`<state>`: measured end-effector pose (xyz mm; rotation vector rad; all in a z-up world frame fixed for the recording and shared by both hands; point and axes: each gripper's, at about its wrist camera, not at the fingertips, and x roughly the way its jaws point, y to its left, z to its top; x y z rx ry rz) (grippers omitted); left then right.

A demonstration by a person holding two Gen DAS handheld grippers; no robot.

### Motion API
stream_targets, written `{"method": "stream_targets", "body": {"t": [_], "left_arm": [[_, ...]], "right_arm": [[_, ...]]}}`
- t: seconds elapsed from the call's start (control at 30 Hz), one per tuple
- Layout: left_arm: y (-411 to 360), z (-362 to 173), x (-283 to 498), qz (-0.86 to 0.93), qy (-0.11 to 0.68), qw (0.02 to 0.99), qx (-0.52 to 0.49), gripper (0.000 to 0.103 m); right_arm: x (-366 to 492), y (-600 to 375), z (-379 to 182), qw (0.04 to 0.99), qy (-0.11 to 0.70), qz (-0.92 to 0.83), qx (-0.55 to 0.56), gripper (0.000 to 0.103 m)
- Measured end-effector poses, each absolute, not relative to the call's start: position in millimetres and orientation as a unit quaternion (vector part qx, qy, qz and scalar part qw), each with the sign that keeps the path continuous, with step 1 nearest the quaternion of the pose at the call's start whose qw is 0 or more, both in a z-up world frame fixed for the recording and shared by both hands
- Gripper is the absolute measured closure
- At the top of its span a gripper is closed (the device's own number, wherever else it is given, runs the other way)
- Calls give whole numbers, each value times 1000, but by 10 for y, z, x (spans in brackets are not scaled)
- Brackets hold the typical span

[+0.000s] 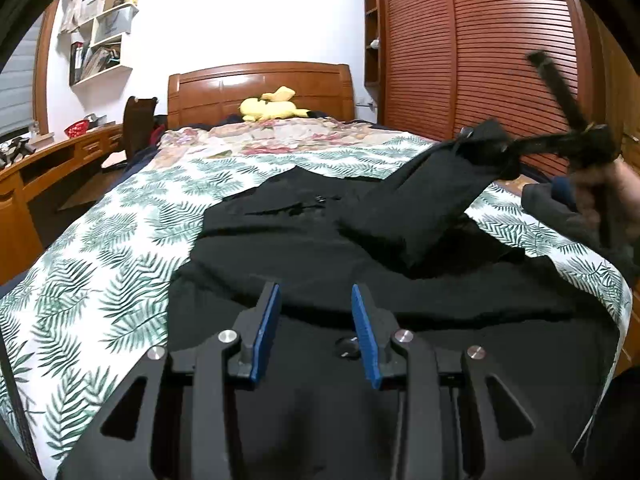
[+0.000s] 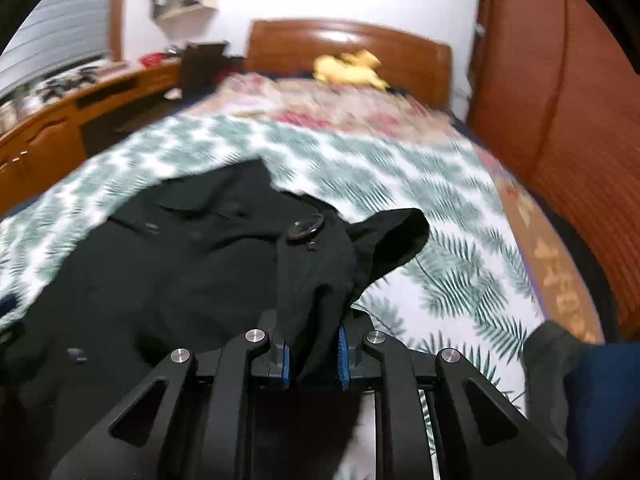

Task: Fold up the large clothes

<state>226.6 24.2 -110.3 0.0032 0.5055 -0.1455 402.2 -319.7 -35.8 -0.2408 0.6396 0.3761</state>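
Bed (image 1: 100, 248) bears black coat (image 1: 280, 248); right tool (image 2: 312, 354) clamps its sleeve (image 2: 320, 280), left tool (image 1: 316, 320) apart.

The wide patterned-sheet bed (image 1: 120, 248) is the landmark. On its near half lies the large black button-up coat (image 1: 280, 240), one sleeve (image 1: 420, 200) raised off the bed toward its right edge. At the bed's far end a yellow plush toy (image 1: 272, 109) lies before the wooden headboard (image 1: 260, 84). Left of the bed runs a wooden worktop (image 1: 52, 160); right of it, a slatted wooden wardrobe (image 1: 480, 48).
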Motion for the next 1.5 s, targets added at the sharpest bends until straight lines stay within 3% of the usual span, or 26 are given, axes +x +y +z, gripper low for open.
{"method": "stream_targets", "body": {"t": [0.27, 0.6, 0.73, 0.97, 1.5], "left_arm": [[615, -1141, 1981, -66, 255, 965, -1, 68], [982, -1075, 1718, -59, 244, 968, -13, 68], [1095, -1059, 1674, -52, 240, 969, -20, 68], [1223, -1143, 1610, -41, 250, 967, -10, 68], [1294, -1147, 1634, -39, 256, 966, -16, 68]], "right_arm": [[3364, -2622, 21, 921, 274, 236, -148, 89], [2741, -2015, -171, 903, 286, 280, -158, 83], [2568, -1876, -262, 899, 291, 281, -168, 76], [2371, -1759, -371, 891, 297, 310, -148, 48], [2244, -1785, -579, 880, 316, 320, -153, 47]]}}
